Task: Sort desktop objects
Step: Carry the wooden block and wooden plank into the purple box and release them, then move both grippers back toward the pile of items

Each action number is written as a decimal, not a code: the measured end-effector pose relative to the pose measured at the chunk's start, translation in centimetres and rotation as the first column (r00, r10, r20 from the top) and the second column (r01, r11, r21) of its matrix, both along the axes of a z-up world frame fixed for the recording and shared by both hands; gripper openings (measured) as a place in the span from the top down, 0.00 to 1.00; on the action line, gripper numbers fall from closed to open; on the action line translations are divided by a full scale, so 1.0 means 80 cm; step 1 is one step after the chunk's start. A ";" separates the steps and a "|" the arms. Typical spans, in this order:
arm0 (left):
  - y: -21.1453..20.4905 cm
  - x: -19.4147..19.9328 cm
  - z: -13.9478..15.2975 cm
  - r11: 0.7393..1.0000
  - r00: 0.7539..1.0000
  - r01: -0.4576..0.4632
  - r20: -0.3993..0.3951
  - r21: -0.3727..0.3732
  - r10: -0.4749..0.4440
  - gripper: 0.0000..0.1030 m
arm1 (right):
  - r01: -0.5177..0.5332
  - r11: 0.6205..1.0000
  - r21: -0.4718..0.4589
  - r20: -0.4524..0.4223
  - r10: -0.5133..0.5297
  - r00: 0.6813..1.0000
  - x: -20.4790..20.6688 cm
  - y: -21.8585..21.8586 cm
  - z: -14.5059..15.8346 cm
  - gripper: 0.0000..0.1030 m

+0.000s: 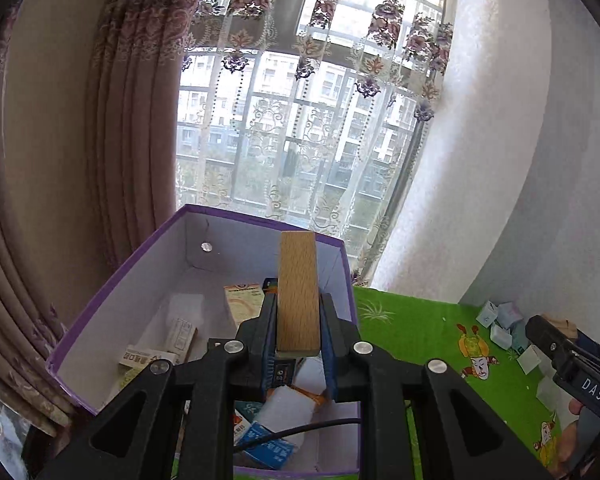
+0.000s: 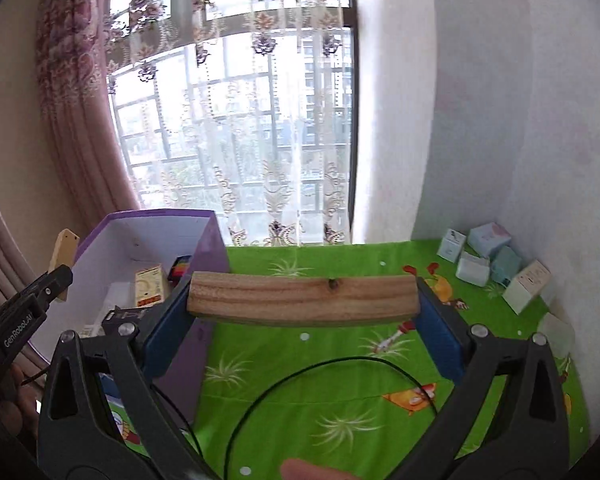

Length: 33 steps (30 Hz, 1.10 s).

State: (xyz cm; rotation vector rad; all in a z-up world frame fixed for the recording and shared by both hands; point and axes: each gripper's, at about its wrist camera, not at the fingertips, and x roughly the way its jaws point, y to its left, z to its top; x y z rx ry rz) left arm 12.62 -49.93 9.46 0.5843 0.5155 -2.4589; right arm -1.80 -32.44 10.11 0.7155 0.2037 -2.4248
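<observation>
The left gripper [image 1: 298,332] is clamped on a pale wooden block [image 1: 297,290], held above the purple box [image 1: 204,216] — a drop-in seems due. The right gripper [image 2: 304,312], spread wide, grips a long wooden bar [image 2: 302,298] endwise — the box lies to its left.

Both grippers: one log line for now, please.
left gripper: shut on block, over box | right gripper: shut on plank, over cloth
</observation>
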 end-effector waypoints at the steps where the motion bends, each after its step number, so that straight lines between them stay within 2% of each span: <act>1: -0.007 0.007 0.000 1.000 1.000 -0.010 -0.007 0.006 0.010 0.81 | -0.033 0.999 0.005 -0.004 0.033 0.999 0.006 -0.017 -0.001 0.02; 7: -0.040 0.034 0.000 0.998 0.998 -0.053 -0.018 0.015 0.054 0.81 | -0.189 0.981 0.040 0.028 0.188 0.982 0.028 -0.101 -0.016 0.02; 11: -0.055 0.039 -0.008 0.998 0.998 -0.055 -0.012 0.023 0.055 0.79 | -0.241 0.967 0.085 0.041 0.239 0.970 0.037 -0.134 -0.034 0.02; 14: -0.062 0.038 -0.015 0.998 0.999 -0.049 -0.001 0.039 0.049 0.73 | -0.256 0.963 0.086 0.037 0.254 0.967 0.039 -0.140 -0.045 0.01; 16: -0.064 0.040 -0.019 0.998 0.999 -0.047 0.003 0.047 0.047 0.64 | -0.262 0.961 0.091 0.039 0.260 0.965 0.038 -0.142 -0.049 0.01; 19: -0.064 0.042 -0.021 0.997 0.999 -0.049 0.000 0.058 0.049 0.55 | -0.268 0.960 0.078 0.052 0.264 0.963 0.032 -0.136 -0.048 0.01; 24: -0.054 0.041 -0.012 0.998 0.999 -0.042 -0.015 0.036 0.042 0.46 | -0.234 0.970 0.061 0.033 0.232 0.972 0.029 -0.114 -0.038 0.01; 33: 0.005 0.003 0.000 0.997 0.997 0.076 -0.025 -0.013 -0.076 0.38 | -0.030 0.999 0.023 0.026 0.029 0.999 -0.011 -0.003 -0.039 0.01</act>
